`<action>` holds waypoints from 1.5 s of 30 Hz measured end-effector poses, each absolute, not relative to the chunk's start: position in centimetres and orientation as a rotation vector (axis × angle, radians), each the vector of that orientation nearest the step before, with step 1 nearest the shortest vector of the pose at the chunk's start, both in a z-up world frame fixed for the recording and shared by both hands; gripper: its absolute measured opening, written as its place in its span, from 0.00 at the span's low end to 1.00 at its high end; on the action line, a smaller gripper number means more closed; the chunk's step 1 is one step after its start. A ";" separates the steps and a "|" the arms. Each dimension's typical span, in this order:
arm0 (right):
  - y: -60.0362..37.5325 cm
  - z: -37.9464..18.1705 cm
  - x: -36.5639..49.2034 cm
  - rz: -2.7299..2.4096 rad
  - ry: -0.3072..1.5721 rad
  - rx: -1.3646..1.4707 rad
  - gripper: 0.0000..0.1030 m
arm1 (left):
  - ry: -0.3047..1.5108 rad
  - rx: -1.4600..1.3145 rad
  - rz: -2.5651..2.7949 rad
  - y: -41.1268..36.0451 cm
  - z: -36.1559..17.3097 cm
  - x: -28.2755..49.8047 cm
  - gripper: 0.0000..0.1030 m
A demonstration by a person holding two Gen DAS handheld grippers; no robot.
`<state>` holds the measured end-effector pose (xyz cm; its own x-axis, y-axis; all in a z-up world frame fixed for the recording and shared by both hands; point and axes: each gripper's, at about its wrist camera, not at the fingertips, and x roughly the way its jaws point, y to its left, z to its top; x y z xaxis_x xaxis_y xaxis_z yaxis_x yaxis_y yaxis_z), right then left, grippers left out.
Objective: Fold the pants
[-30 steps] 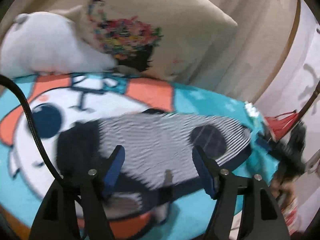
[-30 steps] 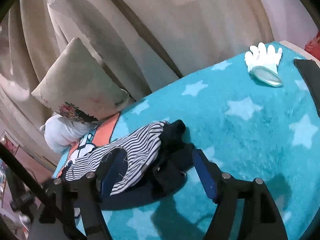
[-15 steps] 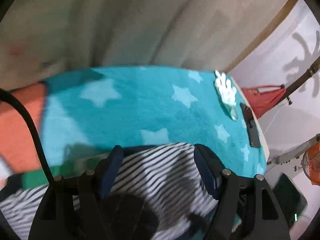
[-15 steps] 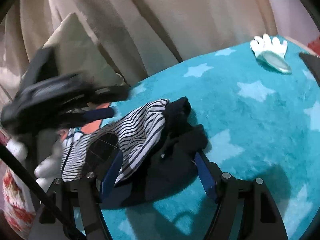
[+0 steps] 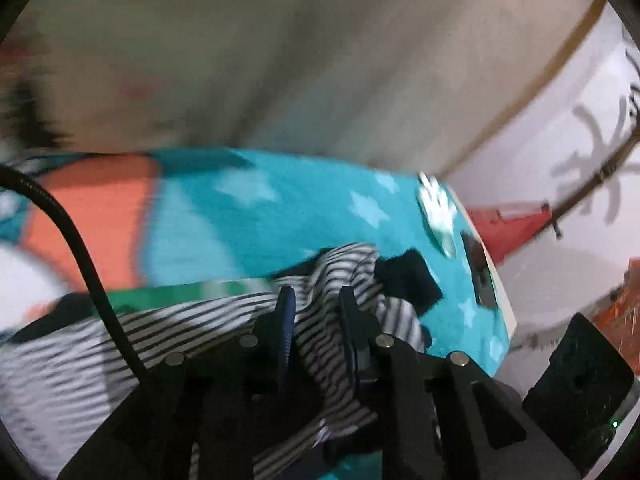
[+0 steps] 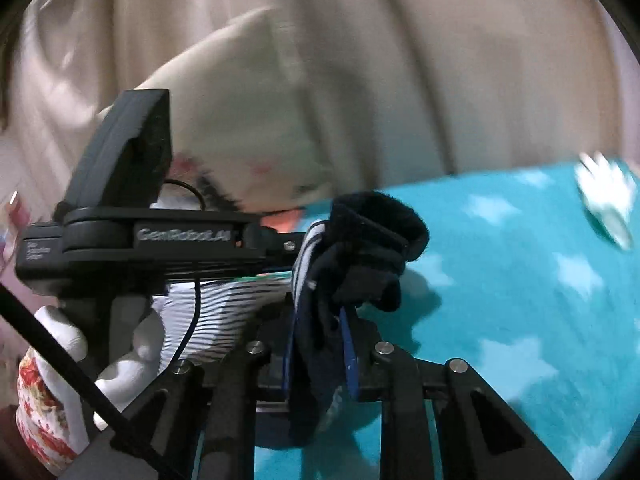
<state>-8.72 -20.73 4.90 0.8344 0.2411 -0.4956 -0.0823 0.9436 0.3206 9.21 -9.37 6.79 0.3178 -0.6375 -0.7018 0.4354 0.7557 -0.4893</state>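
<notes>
Pants [image 5: 320,320] pinched between closing left tongs [image 5: 316,300] and closing right tongs [image 6: 318,312].

A teal star-print blanket [image 5: 256,232] covers the bed; striped pants [image 5: 224,312] lie at the tool, a white glove [image 5: 438,210] far right beyond it.

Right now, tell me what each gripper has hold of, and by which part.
Both are closing on the pants: the left gripper on a striped fold near the middle, the right gripper on the dark bunched end.
</notes>
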 end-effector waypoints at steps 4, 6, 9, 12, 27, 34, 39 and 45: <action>-15.6 5.2 -7.1 0.279 0.591 0.175 0.21 | 0.934 -0.275 -0.587 -1.3 8.3 6.2 0.40; -13.0 4.3 -6.2 0.342 0.634 0.130 0.23 | 0.914 -0.285 -0.534 2.0 8.4 4.8 0.48; -9.4 2.0 -5.2 0.454 0.747 0.089 0.32 | 0.891 -0.299 -0.455 6.7 8.0 2.6 0.54; -7.6 1.4 -5.8 0.534 0.812 0.065 0.36 | 0.852 -0.308 -0.373 11.3 7.7 0.7 0.60; -10.0 1.8 -0.8 -0.069 0.718 -0.105 0.69 | 0.816 -0.328 -0.195 16.2 6.1 -2.1 0.63; -12.3 2.8 -2.9 -0.040 0.656 -0.041 0.69 | 0.829 -0.324 -0.200 15.9 5.4 -2.3 0.63; -15.2 4.6 -5.9 0.040 0.573 0.048 0.80 | 0.827 -0.325 -0.205 15.8 5.2 -2.2 0.63; -14.7 4.0 -4.4 0.065 0.628 0.028 0.80 | 0.849 -0.328 -0.222 15.0 4.8 -1.8 0.63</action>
<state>-4.35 -14.75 3.96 0.8071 0.0697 -0.5863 -0.0526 0.9976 0.0462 -1.82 14.97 4.75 0.6423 -0.3198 -0.6966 0.0612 0.9273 -0.3694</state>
